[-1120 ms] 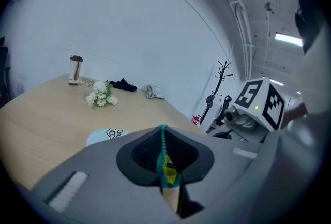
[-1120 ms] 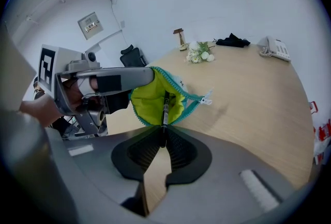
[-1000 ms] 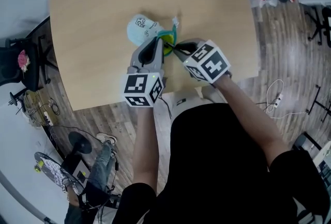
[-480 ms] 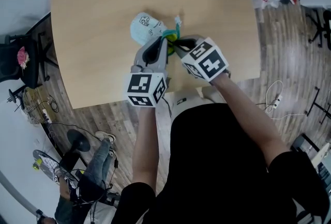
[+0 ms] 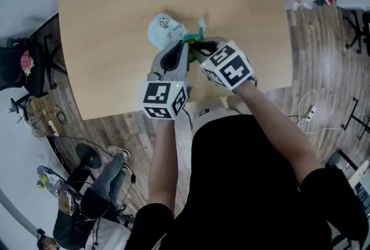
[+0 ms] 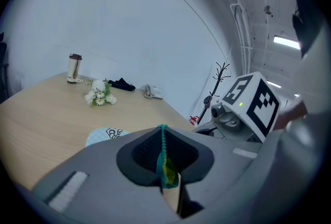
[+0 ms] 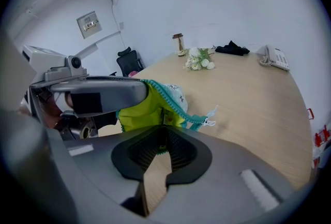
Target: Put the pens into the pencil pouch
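Teal pouch [image 6: 163, 163] edge btwn L jaws

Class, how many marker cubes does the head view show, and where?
2. One marker cube sits on the left gripper, over the table's near edge; the other cube on the right gripper, just beside it. None seems hidden.

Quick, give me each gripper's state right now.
Left gripper: shut on the pencil pouch, at its teal zipper edge.
Right gripper: shut on what looks like a thin dark pen, its tip at the pouch's opening.
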The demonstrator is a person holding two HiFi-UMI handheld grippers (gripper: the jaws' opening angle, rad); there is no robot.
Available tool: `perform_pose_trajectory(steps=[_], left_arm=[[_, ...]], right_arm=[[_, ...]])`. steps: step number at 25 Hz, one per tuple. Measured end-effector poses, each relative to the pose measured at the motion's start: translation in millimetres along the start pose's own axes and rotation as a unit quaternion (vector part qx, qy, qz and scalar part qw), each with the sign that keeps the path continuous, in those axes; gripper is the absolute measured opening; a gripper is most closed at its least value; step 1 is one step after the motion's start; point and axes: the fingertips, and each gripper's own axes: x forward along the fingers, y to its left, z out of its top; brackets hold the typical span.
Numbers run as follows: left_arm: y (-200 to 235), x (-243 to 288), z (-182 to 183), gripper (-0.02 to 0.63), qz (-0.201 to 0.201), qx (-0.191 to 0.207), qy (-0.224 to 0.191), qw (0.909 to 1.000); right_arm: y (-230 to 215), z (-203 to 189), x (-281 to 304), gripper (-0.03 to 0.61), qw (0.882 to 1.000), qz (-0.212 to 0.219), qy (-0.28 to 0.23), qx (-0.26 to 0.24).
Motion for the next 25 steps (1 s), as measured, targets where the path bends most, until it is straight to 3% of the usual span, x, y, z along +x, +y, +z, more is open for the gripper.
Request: perform_pose_trajectory(steps=[19,25], left_arm=[[-9,-12,-5,0.015,-0.002,0.001,-0.002,1.0000],[-13,-17,-5,0.015,0.000,0.010,-0.001,1.0000]], right_arm=[[10,-4,-18,0.048,1.000,-0.006,-0.013,-0.011],[8,-1,-37,0.048,0.999,-0.018,-0.038,-0.009]])
